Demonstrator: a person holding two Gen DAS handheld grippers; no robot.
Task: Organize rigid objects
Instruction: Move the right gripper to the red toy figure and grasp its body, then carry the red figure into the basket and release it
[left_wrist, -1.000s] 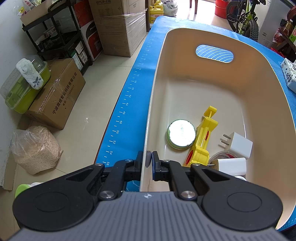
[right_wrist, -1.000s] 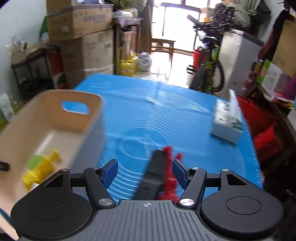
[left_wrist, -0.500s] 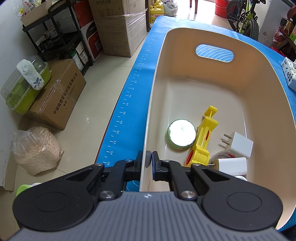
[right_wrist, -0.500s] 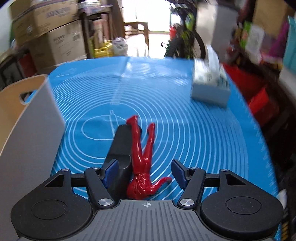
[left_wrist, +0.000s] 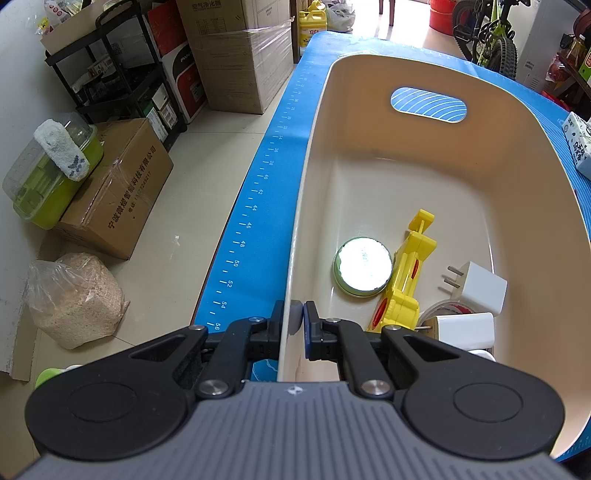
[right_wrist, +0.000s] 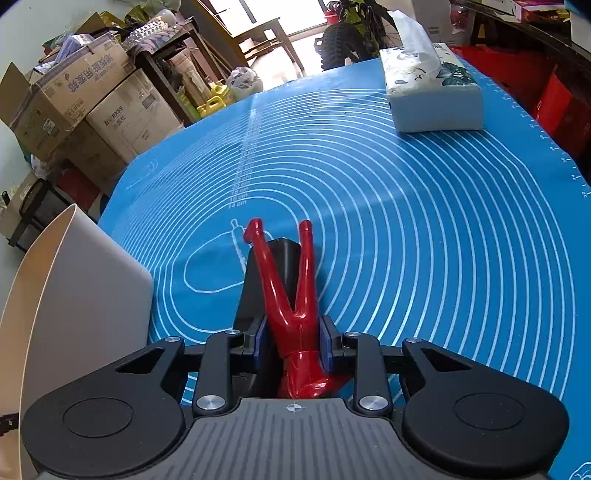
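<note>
The blue mat (right_wrist: 424, 229) carries my bin (left_wrist: 424, 177), whose near rim my left claw (left_wrist: 297, 325) clamps to steady it. On the mat beside the bin lies the red figure (right_wrist: 295, 306), across a black block (right_wrist: 258, 291). My right claw (right_wrist: 293, 341) is closing around its waist. I should pinch only the figure, squarely, and lift straight so the block stays.

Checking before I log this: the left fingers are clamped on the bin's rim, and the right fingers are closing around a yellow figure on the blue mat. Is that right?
Not quite. The figure between the closing right gripper fingers is red, not yellow, as the right wrist view shows. The rest holds: left gripper clamped on the bin rim, figure on the blue mat.
</note>
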